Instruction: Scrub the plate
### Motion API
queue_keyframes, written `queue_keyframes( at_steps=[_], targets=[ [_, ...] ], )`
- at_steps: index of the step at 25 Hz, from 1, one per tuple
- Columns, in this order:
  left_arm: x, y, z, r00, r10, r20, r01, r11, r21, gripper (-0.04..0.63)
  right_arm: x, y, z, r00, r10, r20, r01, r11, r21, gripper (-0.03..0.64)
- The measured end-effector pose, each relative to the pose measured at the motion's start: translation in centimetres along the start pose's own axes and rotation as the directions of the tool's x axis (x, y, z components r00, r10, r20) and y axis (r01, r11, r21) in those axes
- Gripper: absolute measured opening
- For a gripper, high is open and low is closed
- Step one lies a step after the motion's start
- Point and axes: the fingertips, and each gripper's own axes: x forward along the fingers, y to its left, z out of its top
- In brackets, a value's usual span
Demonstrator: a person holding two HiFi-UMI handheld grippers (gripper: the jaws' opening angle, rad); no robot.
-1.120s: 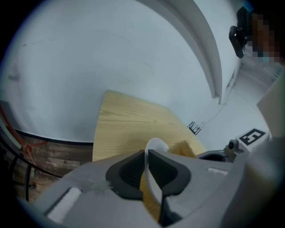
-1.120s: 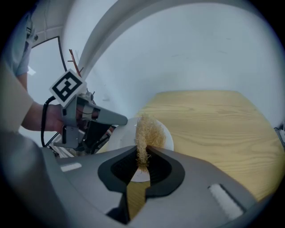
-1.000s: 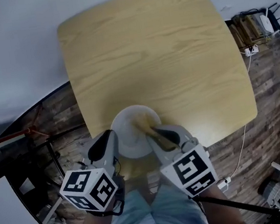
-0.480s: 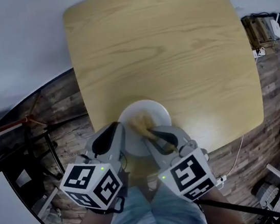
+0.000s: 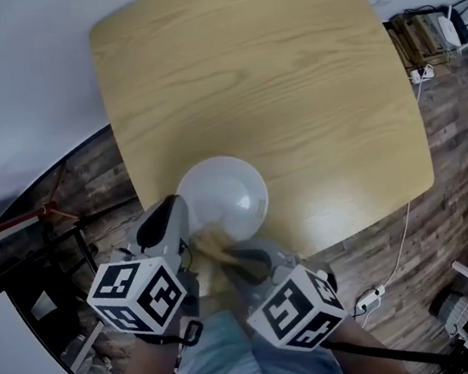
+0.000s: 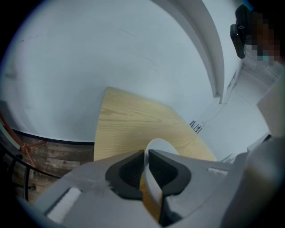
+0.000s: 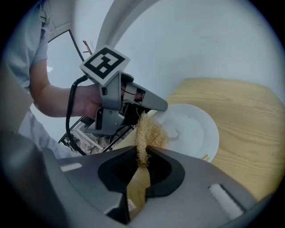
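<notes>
L gripper (image 6: 146, 154) view: jaws pinch plate (image 6: 163, 145) rim. R gripper (image 7: 142, 156) view: clamps scrubber (image 7: 150, 131), barely seen from head view.

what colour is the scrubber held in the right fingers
Straw-tan, with coarse fibres: the scrubber shows best in the right gripper view.

The left claw (image 5: 172, 216) touches the white plate (image 5: 227, 190) at the table (image 5: 271, 81) edge.
</notes>
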Motion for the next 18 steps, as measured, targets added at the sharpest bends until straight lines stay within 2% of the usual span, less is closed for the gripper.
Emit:
queue_keyframes(
  at_steps=[8,11,18],
  targets=[
    [-0.5,-0.1,0.1,0.998,0.035,0.056,-0.038,0.998,0.052,0.053,-2.1,2.2,-1.3,0.999,0.019,0.035,-0.020,1.000,0.013,0.048],
    [-0.7,-0.1,0.0,0.995,0.054,0.082,-0.061,0.995,0.084,0.054,-3.2,2.4,-1.4,0.998,0.006,0.059,-0.006,1.000,0.016,0.048],
    [-2.7,-0.3,-1.1,0.988,0.088,0.126,-0.100,0.990,0.097,0.054,-5.7,2.3,-1.5,0.993,-0.051,0.110,0.048,0.999,0.023,0.048]
  ],
)
